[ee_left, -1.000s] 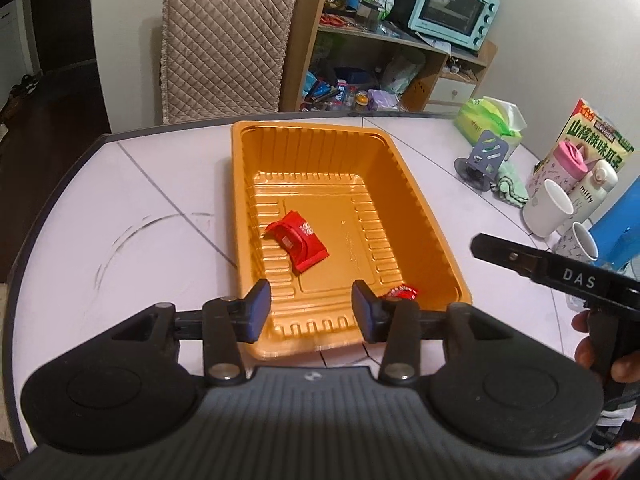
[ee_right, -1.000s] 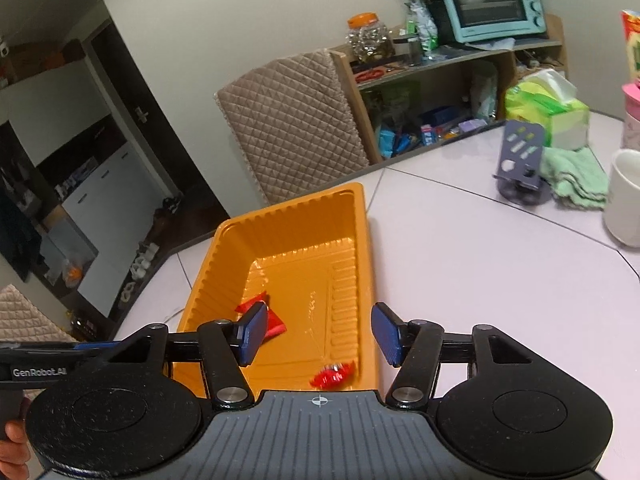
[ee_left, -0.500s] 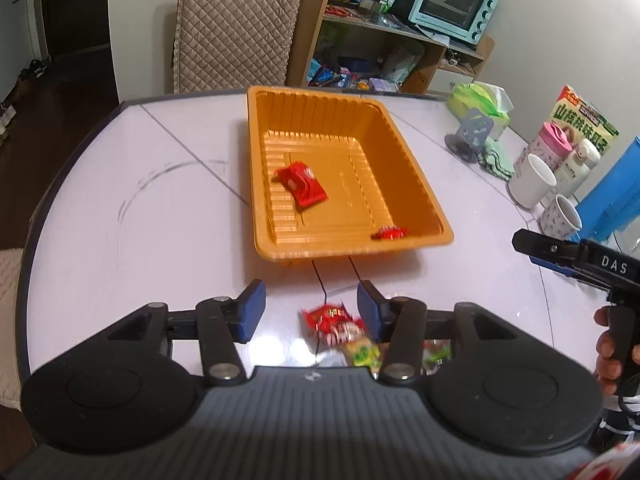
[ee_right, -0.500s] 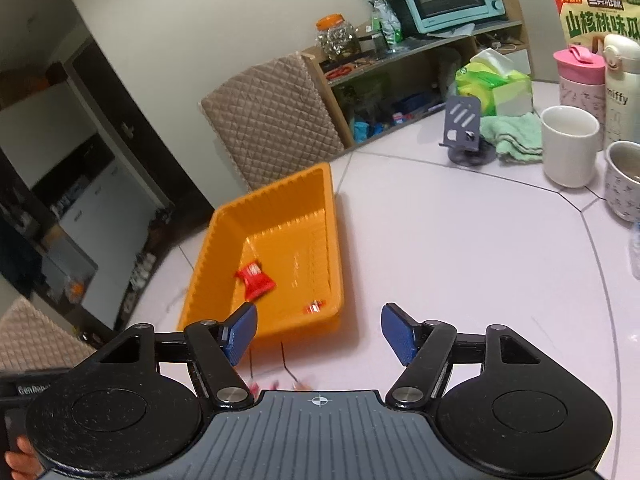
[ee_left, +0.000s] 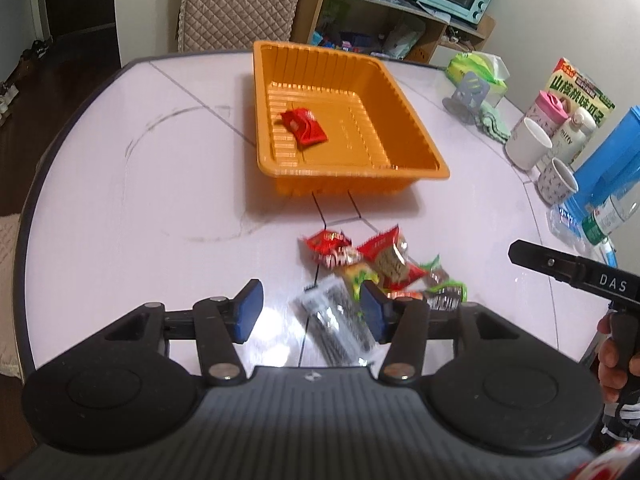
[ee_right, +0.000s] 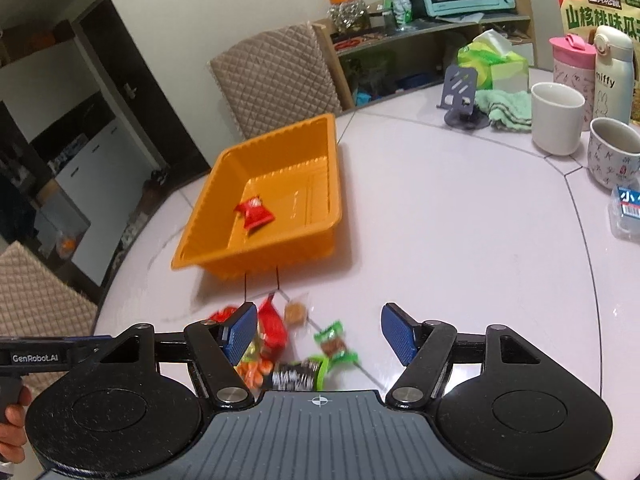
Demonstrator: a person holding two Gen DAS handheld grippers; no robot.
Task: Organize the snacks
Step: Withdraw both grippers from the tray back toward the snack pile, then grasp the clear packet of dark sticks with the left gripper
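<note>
Both hand-held grippers, left [ee_left: 311, 311] and right [ee_right: 319, 333], hang over the loose snack pile [ee_left: 380, 270] on the worktop [ee_left: 140, 208], empty; the left's jaws have just been opening. One red packet [ee_left: 303, 126] lies in the orange tray [ee_left: 416, 120], seemingly flat.

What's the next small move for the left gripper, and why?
Probably lower the left gripper onto the black-and-white packet, which lies loose on the table between its open jaws, and close. The orange tray holds only a red packet in view.
</note>
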